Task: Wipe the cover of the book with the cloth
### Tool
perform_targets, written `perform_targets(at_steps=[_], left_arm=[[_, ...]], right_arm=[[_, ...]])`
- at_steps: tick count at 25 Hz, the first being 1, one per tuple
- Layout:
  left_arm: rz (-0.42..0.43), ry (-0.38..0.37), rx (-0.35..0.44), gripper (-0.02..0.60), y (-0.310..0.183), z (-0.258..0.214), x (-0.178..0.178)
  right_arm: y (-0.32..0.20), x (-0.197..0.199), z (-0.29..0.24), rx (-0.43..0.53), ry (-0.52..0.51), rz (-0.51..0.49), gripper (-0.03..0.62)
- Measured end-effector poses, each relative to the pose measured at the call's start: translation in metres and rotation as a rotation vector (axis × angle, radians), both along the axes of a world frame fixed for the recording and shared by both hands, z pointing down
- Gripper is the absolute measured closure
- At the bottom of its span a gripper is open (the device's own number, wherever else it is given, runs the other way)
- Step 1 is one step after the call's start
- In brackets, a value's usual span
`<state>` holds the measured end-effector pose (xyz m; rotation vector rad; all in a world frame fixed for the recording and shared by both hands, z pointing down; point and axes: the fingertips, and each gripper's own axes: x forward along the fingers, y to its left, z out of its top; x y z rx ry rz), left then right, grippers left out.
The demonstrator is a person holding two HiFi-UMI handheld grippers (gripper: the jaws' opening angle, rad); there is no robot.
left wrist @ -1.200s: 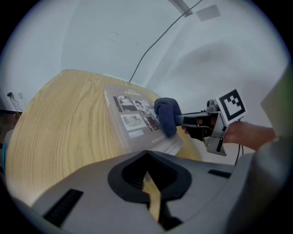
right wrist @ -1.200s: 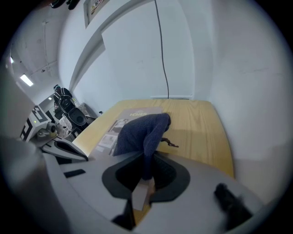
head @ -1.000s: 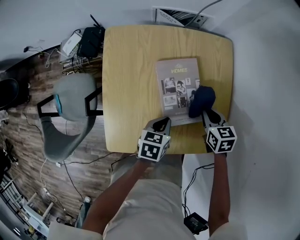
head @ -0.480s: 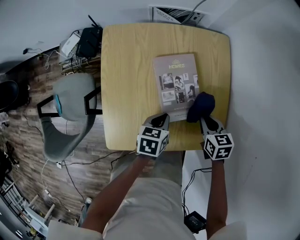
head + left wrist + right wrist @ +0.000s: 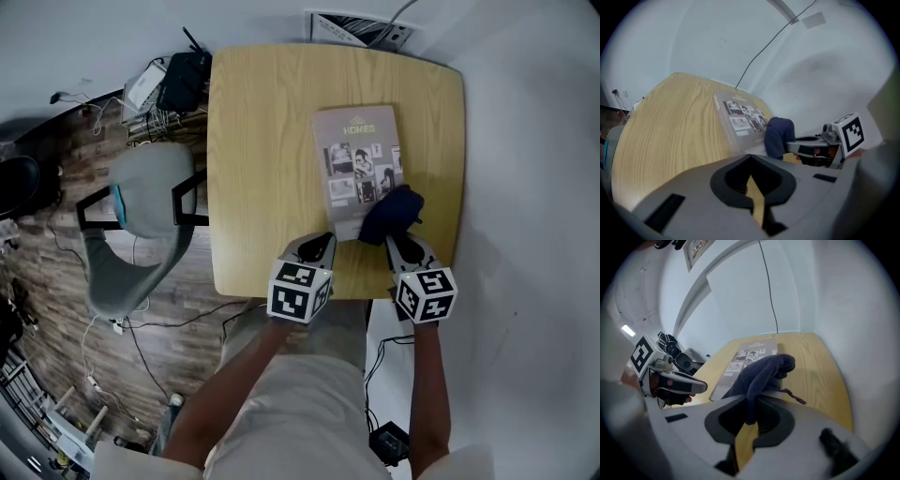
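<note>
While the wiping step appears to be in hand, items run as follows.

- Far left: grey chair (image 5: 141,211), beside the table.
- Wooden table (image 5: 253,141).
- Left gripper (image 5: 320,246): jaws closed together on nothing, tip at the near-left corner of the book (image 5: 356,155); contact cannot be told.
- Book: flat, cover up, on the table's right half.
- Dark blue cloth (image 5: 389,211): bunched on the cover's near-right part.
- Right gripper (image 5: 401,240): jaws clamped on the cloth's near end.
- Next move, by judgement: sweep the cloth left and farther across the bare cover, pressing down and keeping the book from sliding.
</note>
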<state>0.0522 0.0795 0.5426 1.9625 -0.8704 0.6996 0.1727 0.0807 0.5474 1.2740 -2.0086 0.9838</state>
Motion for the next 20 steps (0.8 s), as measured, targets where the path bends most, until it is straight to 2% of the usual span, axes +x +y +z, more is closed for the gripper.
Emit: perform_targets(at_steps=[4, 12, 20], left_arm=[[-0.017, 0.0, 0.007, 0.572, 0.0, -0.004, -0.008], [-0.054, -0.006, 0.029, 0.572, -0.001, -0.014, -0.032], [-0.08, 0.021, 0.077, 0.572, -0.005, -0.044, -0.047]], right_arm=[[-0.001, -0.02, -0.002, -0.002, -0.052, -0.003, 0.543], [0.001, -0.066, -0.008, 0.011, -0.09, -0.093, 0.543], [0.004, -0.098, -0.029, 0.04, -0.134, -0.134, 0.543]])
